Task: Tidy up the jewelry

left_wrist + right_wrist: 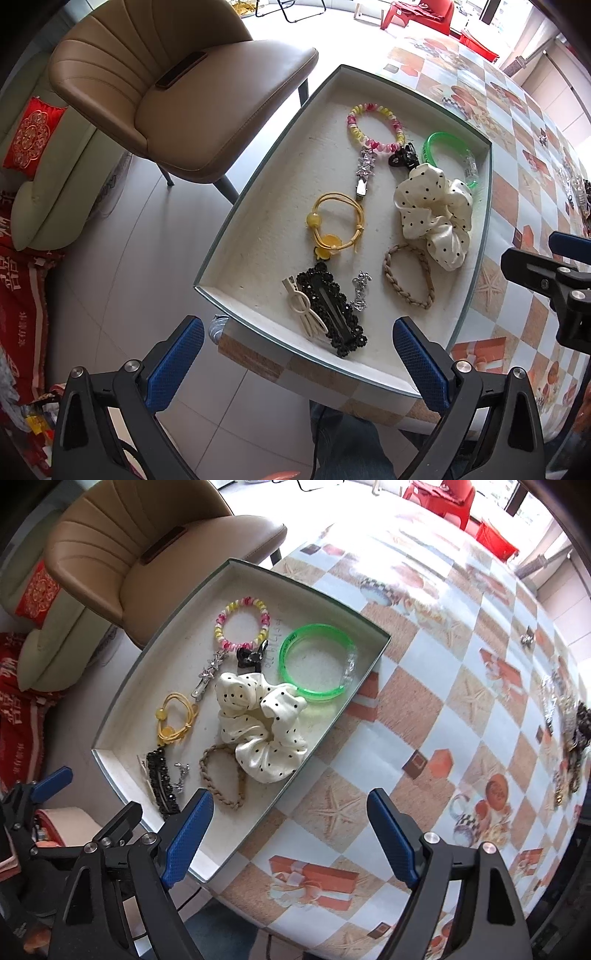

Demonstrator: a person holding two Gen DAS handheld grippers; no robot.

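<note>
Jewelry lies in a shallow white tray (258,206) at the surface's (443,709) left edge: beaded bracelet (375,125), green bangle (317,662), polka-dot scrunchie (262,725), black clip (334,308). Left claw (299,363) and right claw (290,834) both gape wide, holding nothing.

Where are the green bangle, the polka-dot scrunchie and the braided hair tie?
green bangle (295,642): right wrist view, its far rim.
polka-dot scrunchie (255,753): right wrist view, its lower fold.
braided hair tie (391,280): left wrist view, its left side.
</note>
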